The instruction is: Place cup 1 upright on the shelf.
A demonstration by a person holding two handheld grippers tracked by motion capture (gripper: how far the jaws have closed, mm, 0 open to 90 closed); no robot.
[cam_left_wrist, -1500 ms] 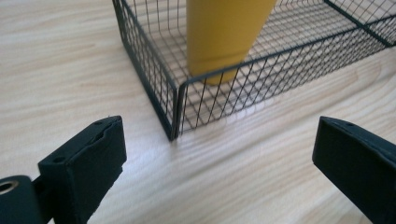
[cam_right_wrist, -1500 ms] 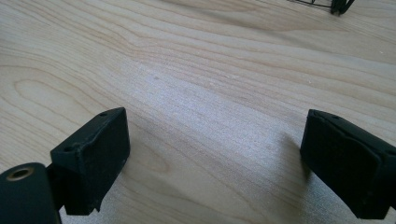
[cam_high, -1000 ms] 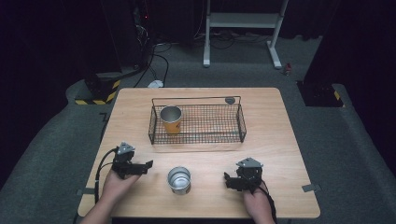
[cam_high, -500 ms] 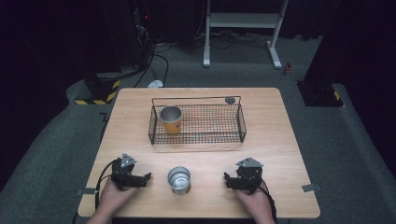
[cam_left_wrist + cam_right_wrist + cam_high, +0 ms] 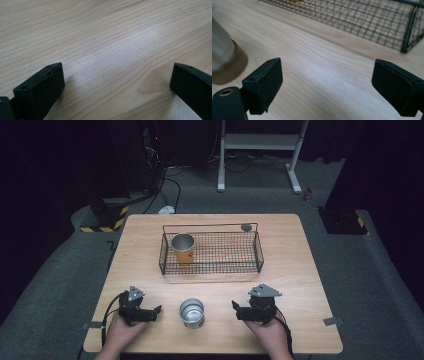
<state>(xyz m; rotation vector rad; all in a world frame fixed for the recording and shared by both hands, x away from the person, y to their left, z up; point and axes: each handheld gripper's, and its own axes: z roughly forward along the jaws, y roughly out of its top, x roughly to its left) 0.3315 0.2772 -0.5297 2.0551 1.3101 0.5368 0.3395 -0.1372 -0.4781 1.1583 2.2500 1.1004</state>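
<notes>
Left gripper [image 5: 150, 312] pulled back toward the near table edge and off to the left since a second ago, jaws just been opening, now wide with bare wood between them in the left gripper view. Right gripper [image 5: 243, 311] roughly where it was, jaws also spread wide, nothing between them. Steel cup [image 5: 192, 313] upright on the table [image 5: 300, 270], between the two grippers, clear gap on both sides, apart from both. Open wood between cup and wire basket [image 5: 210, 269]; basket mid-table, long side facing the hands, clear margin to the left, right and far table edges. Orange cup [image 5: 183, 247] upright in basket's left end. Both hands close to the near edge, forearms cut off by the bottom of the high view. In the right gripper view, steel cup cropped and blurred at the left border, basket's near wall [image 5: 362, 22] cut by the top. Small dark round item [image 5: 245, 227] at basket's far rail, too small to identify.
</notes>
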